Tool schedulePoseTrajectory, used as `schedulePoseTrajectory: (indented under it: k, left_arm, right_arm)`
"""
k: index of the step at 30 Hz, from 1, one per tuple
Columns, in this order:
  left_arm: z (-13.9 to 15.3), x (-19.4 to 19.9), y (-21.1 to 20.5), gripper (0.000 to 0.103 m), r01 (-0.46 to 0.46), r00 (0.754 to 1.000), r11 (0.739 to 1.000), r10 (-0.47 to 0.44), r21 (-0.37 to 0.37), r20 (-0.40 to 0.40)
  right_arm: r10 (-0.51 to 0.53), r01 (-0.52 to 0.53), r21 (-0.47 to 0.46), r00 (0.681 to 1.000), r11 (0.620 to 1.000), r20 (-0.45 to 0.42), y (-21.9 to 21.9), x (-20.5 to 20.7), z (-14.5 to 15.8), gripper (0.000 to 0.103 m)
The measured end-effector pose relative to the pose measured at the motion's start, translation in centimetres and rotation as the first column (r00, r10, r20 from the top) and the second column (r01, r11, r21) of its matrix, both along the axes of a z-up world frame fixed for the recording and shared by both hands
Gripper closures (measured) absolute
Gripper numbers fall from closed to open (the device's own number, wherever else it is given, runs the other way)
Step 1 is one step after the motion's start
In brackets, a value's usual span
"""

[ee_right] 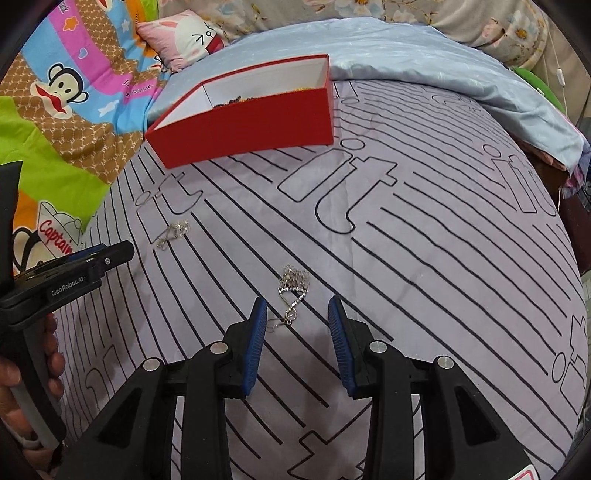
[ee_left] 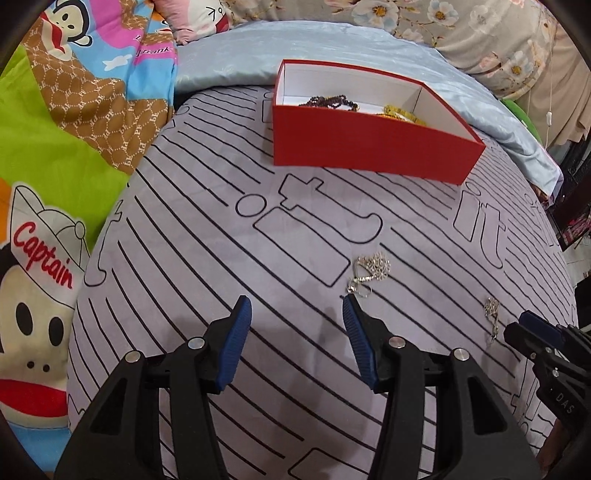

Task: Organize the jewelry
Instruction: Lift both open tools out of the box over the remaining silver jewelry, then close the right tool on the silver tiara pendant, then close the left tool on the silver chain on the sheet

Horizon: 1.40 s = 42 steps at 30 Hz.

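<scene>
A red box [ee_left: 369,144] with a white inside stands at the far side of the striped sheet; it holds a dark bead string [ee_left: 328,102] and a yellow piece [ee_left: 400,112]. It also shows in the right wrist view [ee_right: 251,125]. A silver necklace [ee_left: 371,271] lies just beyond my left gripper [ee_left: 297,306], which is open and empty. A second silver necklace [ee_right: 293,288] lies just ahead of my right gripper [ee_right: 297,308], open and empty. The first necklace also shows in the right wrist view [ee_right: 171,232], and the second in the left wrist view [ee_left: 492,314].
The grey striped sheet [ee_right: 424,258] covers a bed. A cartoon monkey blanket [ee_left: 55,147] lies on the left. A pale blue cover [ee_left: 332,44] and floral pillows [ee_left: 480,33] lie behind the box. The bed edge drops off at the right.
</scene>
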<state>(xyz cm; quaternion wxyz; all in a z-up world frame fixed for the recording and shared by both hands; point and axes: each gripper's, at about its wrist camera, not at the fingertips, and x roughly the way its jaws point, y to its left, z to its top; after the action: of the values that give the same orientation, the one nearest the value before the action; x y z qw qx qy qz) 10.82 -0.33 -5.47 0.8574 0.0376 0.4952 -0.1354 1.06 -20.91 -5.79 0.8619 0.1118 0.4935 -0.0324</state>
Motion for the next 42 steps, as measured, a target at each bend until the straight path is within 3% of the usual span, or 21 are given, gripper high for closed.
schedulePoseTrajectory:
  k: [12, 15, 17, 27, 30, 33, 39, 42]
  left_arm:
    - [-0.4, -0.2, 0.0, 0.047, -0.001, 1.0, 1.0, 0.001, -0.006, -0.004]
    - [-0.5, -0.1, 0.1, 0.047, -0.004, 1.0, 1.0, 0.004, -0.013, -0.008]
    - [-0.5, -0.1, 0.0, 0.047, 0.0, 1.0, 1.0, -0.001, -0.017, -0.011]
    - [-0.4, 0.8, -2.0, 0.047, 0.045, 0.999, 0.997, -0.045, -0.056, -0.008]
    - [-0.6, 1.4, -2.9, 0.047, 0.06, 0.998, 0.996, -0.061, -0.061, -0.002]
    - [-0.9, 2.0, -3.8, 0.048, 0.076, 0.997, 0.995, -0.076, -0.066, 0.003]
    - [-1.7, 2.5, -5.1, 0.058, 0.093, 0.996, 0.994, -0.093, -0.054, 0.004]
    - [-1.8, 2.5, -5.3, 0.081, 0.107, 0.994, 0.993, -0.107, -0.049, 0.012]
  right_arm:
    - [0.018, -0.018, -0.032, 1.0, 0.999, 0.002, 0.8, 1.9, -1.3, 0.069]
    - [0.022, -0.022, -0.059, 1.0, 0.998, 0.007, 1.1, 2.3, -1.4, 0.075]
    - [0.026, -0.026, -0.059, 1.0, 0.998, 0.007, 1.1, 2.4, -1.4, 0.086]
    - [0.016, -0.016, -0.004, 1.0, 1.0, 0.017, 0.6, 2.0, -0.9, 0.086]
    - [0.015, -0.015, 0.006, 1.0, 1.0, 0.022, 0.4, 1.9, -0.4, 0.103]
    - [0.012, -0.012, 0.011, 1.0, 1.0, 0.025, 0.1, 2.0, 0.0, 0.103]
    - [0.01, -0.01, 0.026, 1.0, 1.0, 0.019, -0.2, 2.0, -0.2, 0.103]
    - [0.006, -0.007, 0.019, 1.0, 1.0, 0.021, -0.2, 1.7, -0.2, 0.092]
